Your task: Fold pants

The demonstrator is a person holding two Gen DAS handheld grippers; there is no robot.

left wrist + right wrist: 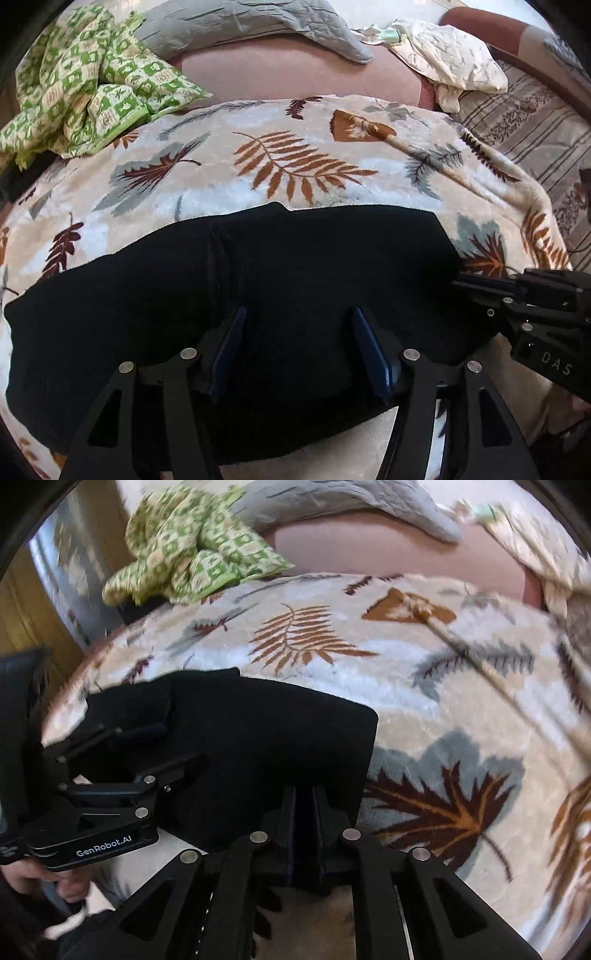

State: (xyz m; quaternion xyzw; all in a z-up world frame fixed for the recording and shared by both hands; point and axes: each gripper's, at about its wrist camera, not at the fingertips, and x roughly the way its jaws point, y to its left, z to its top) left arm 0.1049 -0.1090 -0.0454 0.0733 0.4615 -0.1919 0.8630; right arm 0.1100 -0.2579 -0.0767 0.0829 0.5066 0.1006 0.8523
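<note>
Now both tools sit at the near edge of a folded bundle

Nearest the left wrist camera, the left tool (297, 354) has its blue-padded fingers spread, with nothing between the pads; black cloth lies beneath them rather than in their grip. Just to its right, the right tool (304, 834) has its two fingers nearly pressed together, only a thin slit showing. Whether any cloth is caught in that slit I cannot tell, since dark fabric and dark fingers merge there. In the right wrist view a person's hand (55, 880) grips the handle of the left tool at the lower left.

Under both tools lie the black fabric pants (236, 295), already doubled into a broad, roughly rectangular bundle, with a lengthwise seam or fold line visible left of centre and a squared corner on the right. They rest on the cream plush blanket printed with brown and grey leaves (295, 162), which covers the bed.

Judging by this, one fold has been laid down and released. The next move probably calls for regripping an end of the bundle with both tools and carrying it across to halve the bundle.

Farther back sit a crumpled green-and-white checked cloth (88, 74) and a wrinkled grey pillow (258, 26).
</note>
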